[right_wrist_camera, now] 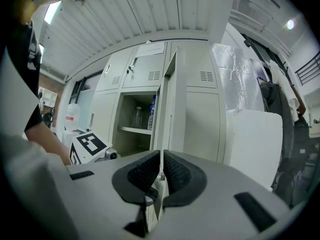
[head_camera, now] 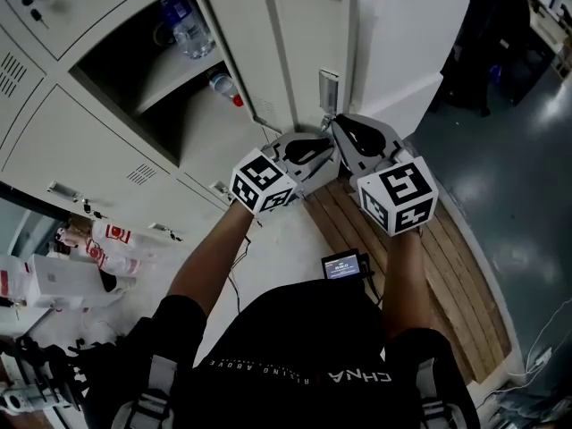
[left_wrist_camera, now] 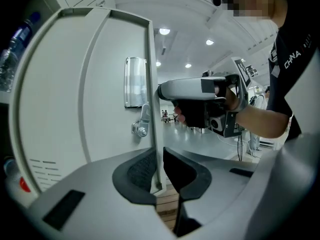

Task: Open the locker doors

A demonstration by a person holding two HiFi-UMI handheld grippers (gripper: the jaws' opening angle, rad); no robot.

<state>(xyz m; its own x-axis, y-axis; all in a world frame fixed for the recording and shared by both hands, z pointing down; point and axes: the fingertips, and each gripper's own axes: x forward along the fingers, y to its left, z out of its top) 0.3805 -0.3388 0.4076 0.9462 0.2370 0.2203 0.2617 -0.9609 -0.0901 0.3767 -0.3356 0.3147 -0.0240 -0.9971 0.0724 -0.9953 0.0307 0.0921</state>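
A cream locker door [head_camera: 286, 52] stands swung out from its open compartment [head_camera: 134, 79], with a metal latch [left_wrist_camera: 141, 129] near its free edge. Both grippers meet at that edge. My left gripper [head_camera: 311, 148] is shut on it; in the left gripper view the door's edge [left_wrist_camera: 156, 134] runs down between the two pads. My right gripper [head_camera: 344, 134] is shut on the same edge from the other side, with the thin lip [right_wrist_camera: 161, 170] pinched between nearly touching pads. Each gripper shows in the other's view: the right gripper [left_wrist_camera: 200, 104] and the left gripper's marker cube [right_wrist_camera: 90, 146].
Water bottles [head_camera: 186, 27] stand on the open locker's shelf. Closed locker doors [head_camera: 89, 141] lie to the left and above. A tall white box [head_camera: 407, 34] stands just right of the door. Wooden slats [head_camera: 447, 266] are underfoot, and packages [head_camera: 54, 280] lie at the left.
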